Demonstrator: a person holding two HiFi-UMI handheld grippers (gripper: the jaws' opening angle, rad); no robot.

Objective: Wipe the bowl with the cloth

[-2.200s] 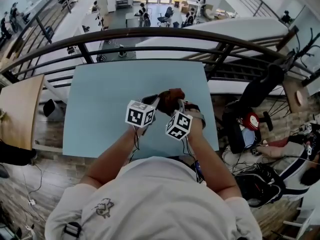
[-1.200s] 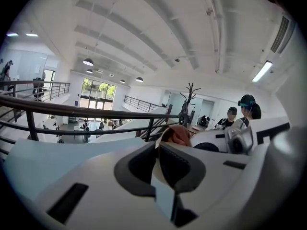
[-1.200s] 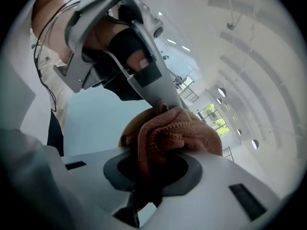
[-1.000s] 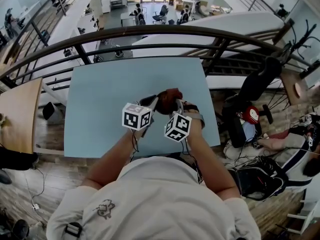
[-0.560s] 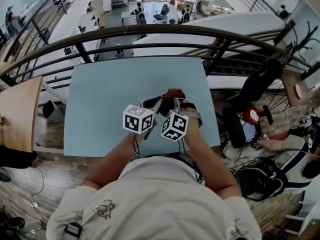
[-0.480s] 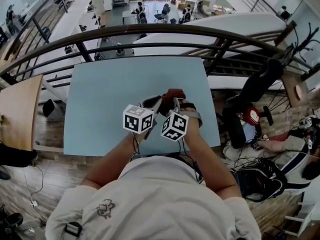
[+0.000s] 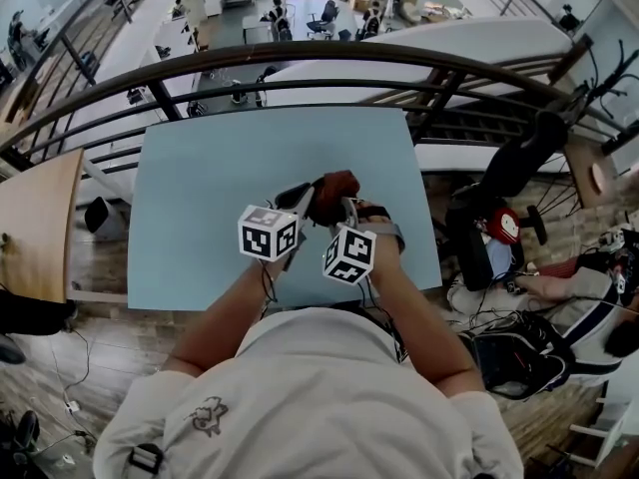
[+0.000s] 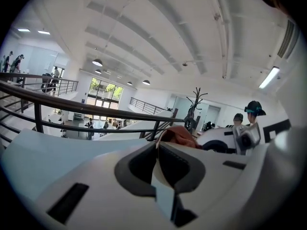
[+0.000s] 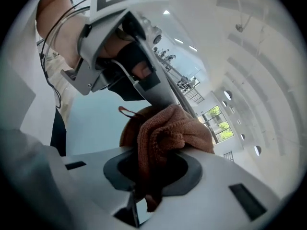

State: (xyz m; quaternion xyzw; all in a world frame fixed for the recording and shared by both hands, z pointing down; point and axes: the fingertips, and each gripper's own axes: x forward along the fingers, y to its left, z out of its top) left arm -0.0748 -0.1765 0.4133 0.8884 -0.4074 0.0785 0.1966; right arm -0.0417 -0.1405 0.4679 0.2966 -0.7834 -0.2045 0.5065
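Head view: over the near right part of the table (image 7: 200,198) you hold both grippers close together. The left gripper (image 7: 290,213) meets the dark bowl (image 7: 303,196) at its rim, and the right gripper (image 7: 346,208) carries the rust-brown cloth (image 7: 334,186) just beside it. Left gripper view: its jaws are pressed nearly together on a thin pale edge of the bowl (image 8: 161,190), with the cloth (image 8: 180,134) just beyond. Right gripper view: its jaws pinch a bunched fold of the cloth (image 9: 168,128), which bulges above the pads.
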